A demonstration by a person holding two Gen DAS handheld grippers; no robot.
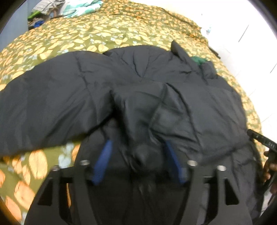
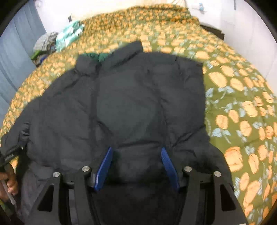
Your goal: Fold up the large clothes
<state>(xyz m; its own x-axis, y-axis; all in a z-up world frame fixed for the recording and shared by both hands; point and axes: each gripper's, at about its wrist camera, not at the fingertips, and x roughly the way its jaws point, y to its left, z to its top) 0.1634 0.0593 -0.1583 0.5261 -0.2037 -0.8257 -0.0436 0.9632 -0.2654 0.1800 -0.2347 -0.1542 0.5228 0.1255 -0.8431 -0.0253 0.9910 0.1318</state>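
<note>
A black puffer jacket (image 1: 155, 97) with green lining at its collar (image 1: 199, 59) lies spread on a bed; one sleeve (image 1: 43, 107) stretches out to the left. My left gripper (image 1: 138, 142) stands open low over the jacket, and a bunched fold of fabric (image 1: 141, 155) sits loose between its blue pads (image 1: 103, 161). In the right wrist view the jacket (image 2: 129, 103) fills the middle, and my right gripper (image 2: 136, 149) hangs open over its lower part with nothing clamped. Each view catches the other gripper at its edge: the right one (image 1: 261, 141) and the left one (image 2: 10, 154), each held in a hand.
The bed has an olive cover with orange leaf print (image 2: 238, 107). A heap of clothes (image 1: 45, 8) and a teal striped cloth (image 2: 69, 34) lie at its far left corner. A blue curtain (image 2: 15, 57) hangs on the left, and white walls stand behind.
</note>
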